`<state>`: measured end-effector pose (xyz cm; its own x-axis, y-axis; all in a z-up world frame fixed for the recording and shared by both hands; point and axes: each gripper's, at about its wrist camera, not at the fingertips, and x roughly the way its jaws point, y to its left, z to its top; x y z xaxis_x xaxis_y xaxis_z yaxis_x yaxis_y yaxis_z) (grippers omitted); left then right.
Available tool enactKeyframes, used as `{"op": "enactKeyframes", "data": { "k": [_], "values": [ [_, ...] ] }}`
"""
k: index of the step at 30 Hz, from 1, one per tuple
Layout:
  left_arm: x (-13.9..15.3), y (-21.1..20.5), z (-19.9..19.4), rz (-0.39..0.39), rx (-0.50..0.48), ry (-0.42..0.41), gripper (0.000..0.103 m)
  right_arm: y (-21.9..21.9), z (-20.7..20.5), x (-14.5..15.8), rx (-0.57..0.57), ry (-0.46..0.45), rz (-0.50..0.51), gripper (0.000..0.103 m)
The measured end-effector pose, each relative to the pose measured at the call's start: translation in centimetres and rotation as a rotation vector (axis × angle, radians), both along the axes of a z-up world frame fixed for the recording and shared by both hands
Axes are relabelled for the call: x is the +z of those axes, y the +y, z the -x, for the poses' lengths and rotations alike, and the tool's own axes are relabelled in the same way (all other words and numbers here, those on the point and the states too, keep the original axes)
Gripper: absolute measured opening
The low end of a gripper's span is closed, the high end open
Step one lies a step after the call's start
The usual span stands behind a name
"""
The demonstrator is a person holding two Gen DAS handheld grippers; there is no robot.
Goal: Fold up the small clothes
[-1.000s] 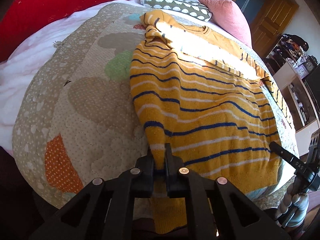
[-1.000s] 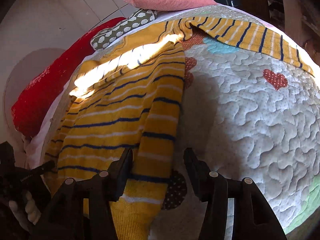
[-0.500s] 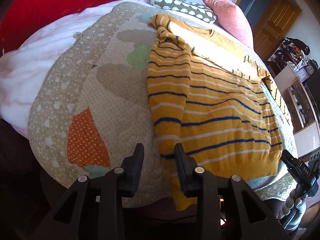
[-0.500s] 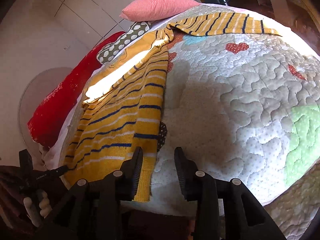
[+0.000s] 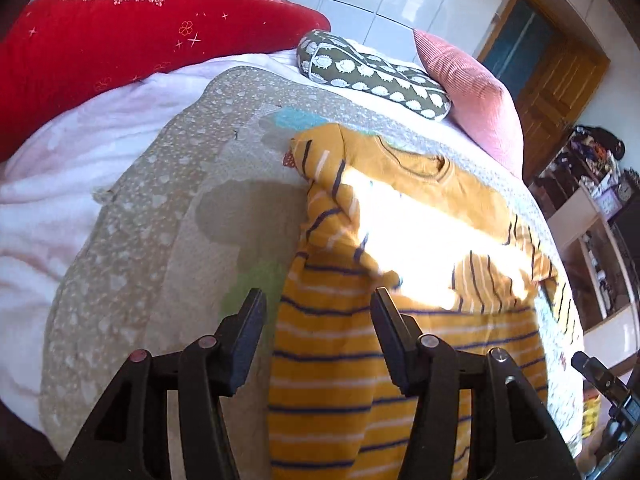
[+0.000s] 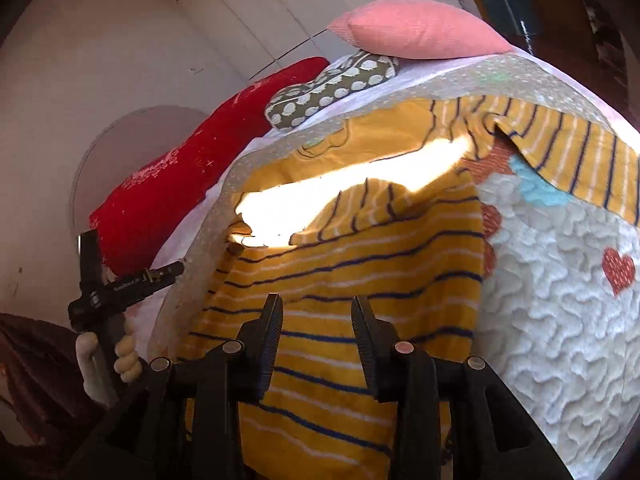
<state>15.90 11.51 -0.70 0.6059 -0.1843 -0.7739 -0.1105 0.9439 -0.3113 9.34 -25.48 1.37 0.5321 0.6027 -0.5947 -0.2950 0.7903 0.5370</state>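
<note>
Both grippers have let go and moved up over the sweater (image 5: 332, 364), left gripper (image 5: 318, 316) and right gripper (image 6: 316, 322) gaping empty. Sweater lies on the bed's quilt (image 5: 168, 216), left side folded; next, grasp the far right sleeve (image 6: 576, 152).

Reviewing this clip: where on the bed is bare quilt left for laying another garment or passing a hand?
Two free patches: quilt between the striped sweater and the white blanket, and in the right wrist view, the quilt between the sweater's body and its outstretched sleeve. The head end is crowded: red cushion, patterned pillow and pink pillow.
</note>
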Motion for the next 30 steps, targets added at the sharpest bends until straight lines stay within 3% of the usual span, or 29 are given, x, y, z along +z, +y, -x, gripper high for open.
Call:
{"op": "enactKeyframes", "data": {
  "k": [2, 4, 5, 6, 8, 13, 16, 19, 20, 21, 24, 27, 30],
  "values": [
    [-1.2, 0.5, -3.2, 0.035, 0.014, 0.015, 0.052, 3.9, -4.1, 2.0, 0.094, -0.023, 0.048, 0.048],
    [-3.4, 0.9, -5.8, 0.074, 0.027, 0.055, 0.034, 8.4, -8.2, 3.2, 0.154, -0.028, 0.144, 0.053],
    [-4.8, 1.2, -6.8, 0.1, 0.035, 0.094, 0.018, 10.8, -10.3, 3.3, 0.186, -0.011, 0.185, 0.054],
    [-6.5, 1.5, -7.6, 0.145, 0.049, 0.134, 0.014, 13.0, -12.4, 3.3, 0.204, 0.011, 0.209, 0.054],
    [-8.3, 2.2, -7.9, 0.231, 0.078, 0.127, 0.014, 17.4, -16.2, 2.9, 0.256, 0.044, 0.246, 0.054],
    [-8.9, 2.7, -6.9, 0.293, 0.085, 0.054, 0.018, 28.0, -23.4, 0.4, 0.37, 0.101, 0.406, 0.054],
    [-9.1, 2.7, -6.7, 0.302, 0.085, 0.021, 0.018, 32.8, -25.5, -2.2, 0.428, 0.123, 0.552, 0.054],
    [-9.0, 2.2, -6.5, 0.278, 0.086, 0.006, 0.019, 35.1, -26.1, -5.1, 0.503, 0.162, 0.663, 0.051],
    [-9.0, 2.0, -6.6, 0.268, 0.085, 0.004, 0.019, 35.7, -26.0, -5.6, 0.524, 0.163, 0.694, 0.022],
    [-8.9, 1.9, -6.7, 0.259, 0.084, 0.002, 0.019, 36.0, -26.2, -5.9, 0.528, 0.142, 0.75, 0.006],
    [-8.9, 1.1, -7.0, 0.221, 0.082, -0.001, 0.019, 35.4, -27.8, -5.8, 0.441, 0.075, 0.797, 0.006],
    [-8.8, 0.4, -7.1, 0.197, 0.08, -0.008, 0.02, 34.2, -30.5, -6.8, 0.324, 0.076, 0.803, 0.006],
    [-9.0, 0.2, -7.2, 0.21, 0.08, -0.012, 0.021, 33.7, -31.6, -8.7, 0.302, 0.098, 0.83, 0.006]
  ]
}}
